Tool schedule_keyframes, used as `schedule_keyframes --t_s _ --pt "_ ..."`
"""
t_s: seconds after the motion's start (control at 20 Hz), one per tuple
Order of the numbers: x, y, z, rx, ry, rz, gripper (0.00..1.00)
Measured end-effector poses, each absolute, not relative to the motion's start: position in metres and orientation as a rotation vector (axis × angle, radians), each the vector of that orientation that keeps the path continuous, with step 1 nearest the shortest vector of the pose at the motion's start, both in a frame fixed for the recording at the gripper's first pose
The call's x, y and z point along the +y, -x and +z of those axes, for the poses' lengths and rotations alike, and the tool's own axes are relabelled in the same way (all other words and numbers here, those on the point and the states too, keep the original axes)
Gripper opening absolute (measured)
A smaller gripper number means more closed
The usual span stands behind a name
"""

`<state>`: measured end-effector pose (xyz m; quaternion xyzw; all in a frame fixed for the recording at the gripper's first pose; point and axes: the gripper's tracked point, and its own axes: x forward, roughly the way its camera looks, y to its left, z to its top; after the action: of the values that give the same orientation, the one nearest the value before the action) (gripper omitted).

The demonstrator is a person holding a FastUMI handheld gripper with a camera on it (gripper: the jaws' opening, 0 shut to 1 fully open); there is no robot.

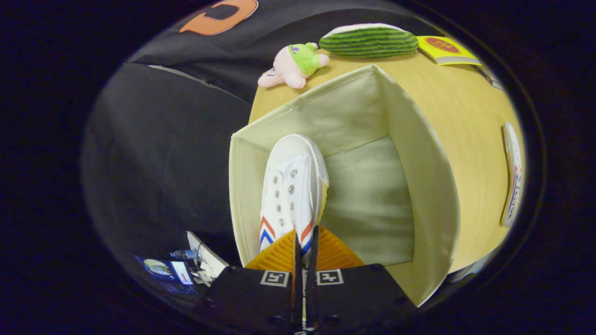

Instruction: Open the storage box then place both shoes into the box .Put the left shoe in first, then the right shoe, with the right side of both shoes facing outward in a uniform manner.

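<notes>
White canvas sneaker [292, 186] with red and blue chevron stripes is hanging toe-forward inside the open storage box [419, 186], along the box's left wall, toe reaching toward the far wall. Lace eyelets are facing up toward the camera, yellowish sole edge is showing on the shoe's right side. Gripper [305, 253] is pinching the shoe's heel end: the two fingers are standing nearly closed, only a thin slot between them, with the heel collar wedged in that slot and both ribbed pads pressing on it. Cannot tell whether the sole is touching the box floor.

Box is a cream fabric one, lid off, interior floor bare to the right of the shoe. It is sitting on a round wooden table [461, 116], at the table's left edge.

Second sneaker [512, 177] is lying on the table well right of the box, outside it, same stripe marks showing along its side.

Beyond the box: pink plush toy [291, 67] with a green cap is lying near the far table edge, a watermelon-slice cushion [370, 41] just right of it, then a yellow book [444, 50] touching or just beside the cushion.
</notes>
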<state>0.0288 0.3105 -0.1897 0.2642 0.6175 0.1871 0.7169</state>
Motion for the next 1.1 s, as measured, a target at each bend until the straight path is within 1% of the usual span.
schedule_keyframes --t_s 0.05,0.1,0.2,0.25,0.5,0.7,0.8,0.95,1.1 --pt "0.319 -0.028 -0.189 1.359 -0.602 0.429 0.16" --pt "0.322 -0.031 -0.182 1.348 -0.615 0.452 0.21" --pt "0.323 -0.03 -0.179 1.317 -0.604 0.484 0.41" --pt "0.321 -0.029 -0.174 1.301 -0.588 0.497 0.45" --pt "0.297 -0.023 -0.15 1.22 -0.489 0.504 0.82" --pt "0.255 -0.019 -0.124 1.149 -0.375 0.485 0.82" --pt "0.22 -0.022 -0.11 1.105 -0.311 0.449 0.85" --pt "0.149 -0.038 -0.096 1.023 -0.226 0.356 0.86" --pt "0.074 -0.045 -0.103 0.998 -0.177 0.251 0.86"
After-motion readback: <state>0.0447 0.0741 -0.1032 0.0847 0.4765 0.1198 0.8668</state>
